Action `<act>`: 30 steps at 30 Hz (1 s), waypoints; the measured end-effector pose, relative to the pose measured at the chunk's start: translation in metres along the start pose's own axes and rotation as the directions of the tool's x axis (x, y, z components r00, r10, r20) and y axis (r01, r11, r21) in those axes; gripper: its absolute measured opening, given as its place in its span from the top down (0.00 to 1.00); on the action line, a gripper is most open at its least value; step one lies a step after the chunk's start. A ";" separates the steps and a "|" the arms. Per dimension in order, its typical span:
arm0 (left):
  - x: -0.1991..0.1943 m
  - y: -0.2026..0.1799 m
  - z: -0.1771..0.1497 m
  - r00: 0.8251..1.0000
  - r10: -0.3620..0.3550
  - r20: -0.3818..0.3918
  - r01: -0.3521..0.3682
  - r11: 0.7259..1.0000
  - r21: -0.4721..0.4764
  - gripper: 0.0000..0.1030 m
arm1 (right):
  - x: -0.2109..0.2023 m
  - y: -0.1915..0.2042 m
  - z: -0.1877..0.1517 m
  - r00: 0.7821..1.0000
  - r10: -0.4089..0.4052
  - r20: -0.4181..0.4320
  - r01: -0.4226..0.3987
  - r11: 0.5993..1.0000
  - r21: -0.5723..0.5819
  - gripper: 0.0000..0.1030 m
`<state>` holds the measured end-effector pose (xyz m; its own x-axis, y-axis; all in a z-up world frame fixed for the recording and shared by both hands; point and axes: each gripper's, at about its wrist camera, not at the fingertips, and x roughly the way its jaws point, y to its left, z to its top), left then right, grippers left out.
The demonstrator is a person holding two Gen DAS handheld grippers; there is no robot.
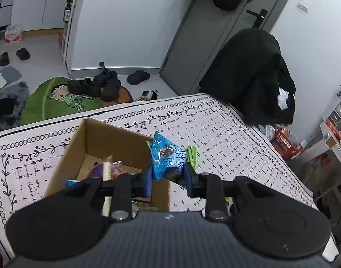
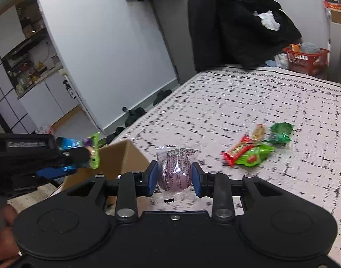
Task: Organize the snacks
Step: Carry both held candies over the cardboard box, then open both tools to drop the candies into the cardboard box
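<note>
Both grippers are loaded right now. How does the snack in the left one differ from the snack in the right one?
The blue snack packet in the left gripper is opaque, printed and crumpled; the purple round snack in the right gripper sits in a clear wrapper. The blue packet is held over the cardboard box edge; the purple one is beside the box. Both are clamped between blue pads.

My left gripper [image 1: 167, 176] hangs over the cardboard box [image 1: 108, 138], its open top unobstructed. Loose snacks [image 2: 253, 149] clutter the tablecloth [image 2: 259, 102] on my right; beyond them it's bare
</note>
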<state>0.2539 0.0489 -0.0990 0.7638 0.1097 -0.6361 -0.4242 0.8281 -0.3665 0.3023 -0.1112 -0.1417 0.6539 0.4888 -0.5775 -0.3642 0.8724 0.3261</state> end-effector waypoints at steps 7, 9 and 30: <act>0.001 0.023 0.004 1.000 0.003 0.000 -0.003 0.998 -0.066 0.72 | -0.001 0.021 0.005 1.000 0.007 -0.003 -0.007 1.000 0.012 0.69; 0.002 0.030 0.005 1.000 0.007 -0.004 -0.008 0.996 -0.085 0.72 | -0.001 0.027 0.006 1.000 0.004 -0.003 -0.004 1.000 0.013 0.69; 0.005 0.096 0.019 0.999 -0.018 -0.049 0.003 0.958 -0.287 0.68 | 0.017 0.096 0.019 1.000 -0.009 -0.027 0.008 0.999 -0.054 0.69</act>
<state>0.2264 0.1392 -0.1241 0.7468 0.0677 -0.6616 -0.5434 0.6356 -0.5483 0.2908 -0.0194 -0.1063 0.6387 0.4808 -0.6007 -0.3946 0.8749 0.2807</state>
